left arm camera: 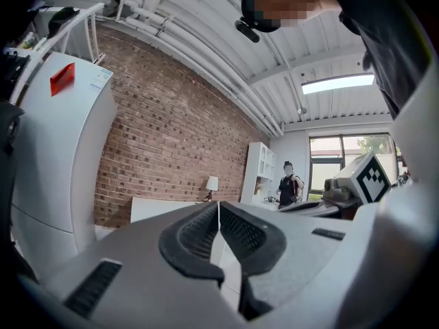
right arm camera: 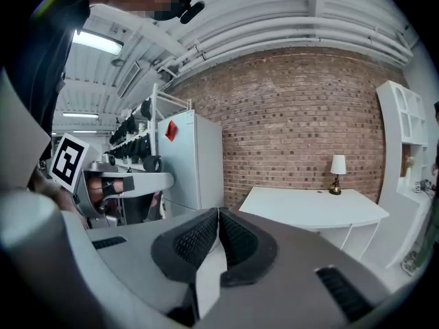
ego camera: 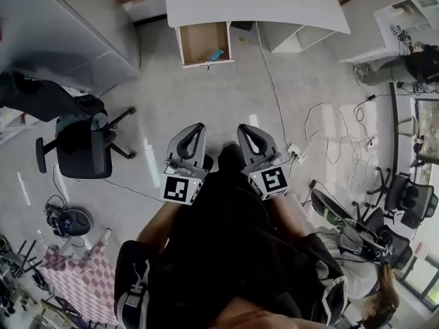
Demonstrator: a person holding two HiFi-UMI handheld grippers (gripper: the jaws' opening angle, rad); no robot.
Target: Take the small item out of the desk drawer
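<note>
Left gripper [ego camera: 197, 127], right gripper [ego camera: 244, 129] shut, drawer [ego camera: 197, 43] — slim blue item [ego camera: 215, 55]

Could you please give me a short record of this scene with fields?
drawer: brown wooden desk drawer, pulled open from the white desk
item: small blue object inside the drawer, near its front edge
grippers: left gripper and right gripper both shut, empty, close to the person's body, away from the drawer
nearby: black office chair on the left
</note>
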